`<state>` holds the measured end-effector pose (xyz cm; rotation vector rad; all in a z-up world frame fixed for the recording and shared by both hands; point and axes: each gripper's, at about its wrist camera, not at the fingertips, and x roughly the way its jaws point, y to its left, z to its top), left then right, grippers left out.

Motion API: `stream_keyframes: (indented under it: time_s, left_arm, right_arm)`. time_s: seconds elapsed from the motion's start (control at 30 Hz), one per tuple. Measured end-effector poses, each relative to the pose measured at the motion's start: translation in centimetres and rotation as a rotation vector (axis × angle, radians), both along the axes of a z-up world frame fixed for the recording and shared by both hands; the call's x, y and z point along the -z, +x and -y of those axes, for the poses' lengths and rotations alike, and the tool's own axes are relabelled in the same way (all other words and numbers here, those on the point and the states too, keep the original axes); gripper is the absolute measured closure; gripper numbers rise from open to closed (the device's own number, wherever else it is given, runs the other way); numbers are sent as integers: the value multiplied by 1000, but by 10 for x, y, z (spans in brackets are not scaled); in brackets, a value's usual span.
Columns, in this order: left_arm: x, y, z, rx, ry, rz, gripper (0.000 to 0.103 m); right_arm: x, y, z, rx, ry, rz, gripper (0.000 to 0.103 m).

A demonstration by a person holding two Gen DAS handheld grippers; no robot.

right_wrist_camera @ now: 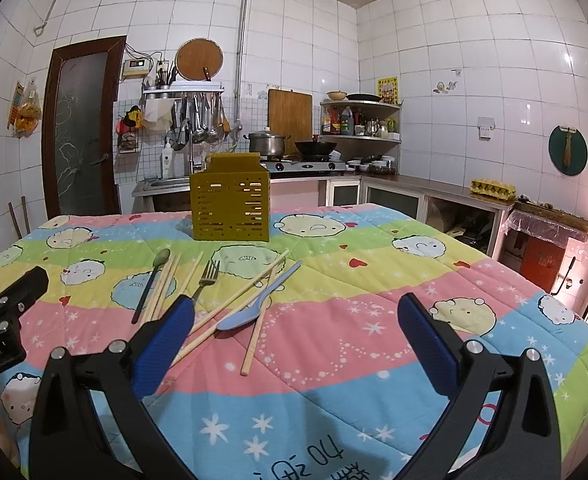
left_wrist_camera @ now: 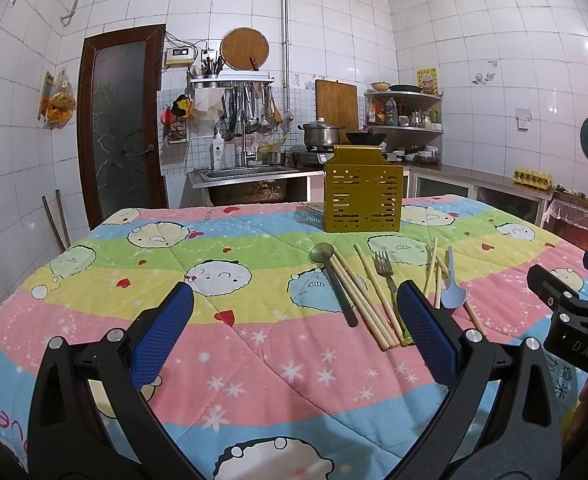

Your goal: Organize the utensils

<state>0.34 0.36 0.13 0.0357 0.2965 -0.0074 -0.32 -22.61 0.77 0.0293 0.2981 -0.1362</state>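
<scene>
A yellow slotted utensil holder (left_wrist_camera: 362, 194) (right_wrist_camera: 230, 200) stands upright at the far middle of the quilt-covered table. In front of it lie a dark green spoon (left_wrist_camera: 333, 280) (right_wrist_camera: 152, 282), a fork (left_wrist_camera: 385, 270) (right_wrist_camera: 206, 278), a light blue spoon (left_wrist_camera: 452, 286) (right_wrist_camera: 254, 306) and several wooden chopsticks (left_wrist_camera: 363, 300) (right_wrist_camera: 254, 340). My left gripper (left_wrist_camera: 294, 332) is open and empty, just left of and before the utensils. My right gripper (right_wrist_camera: 294, 336) is open and empty, right of the utensils.
The table carries a striped cartoon quilt (left_wrist_camera: 254, 344) (right_wrist_camera: 373, 320). Behind it are a sink (left_wrist_camera: 250, 178), a stove with a pot (right_wrist_camera: 268, 144) and wok, and a counter with an egg tray (right_wrist_camera: 492, 189). The right gripper's body shows at the left wrist view's right edge (left_wrist_camera: 573, 320).
</scene>
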Motion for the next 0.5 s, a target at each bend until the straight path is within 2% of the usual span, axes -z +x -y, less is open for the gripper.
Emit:
stream_keyframes:
  time_s: [0.33, 0.5]
  left_arm:
    - [1, 3, -1, -12, -12, -14, 5]
    - [1, 11, 0, -14, -16, -56, 5]
  right_arm:
    - [1, 0, -1, 2, -1, 1, 4]
    - [-1, 1, -7, -20, -26, -9, 4]
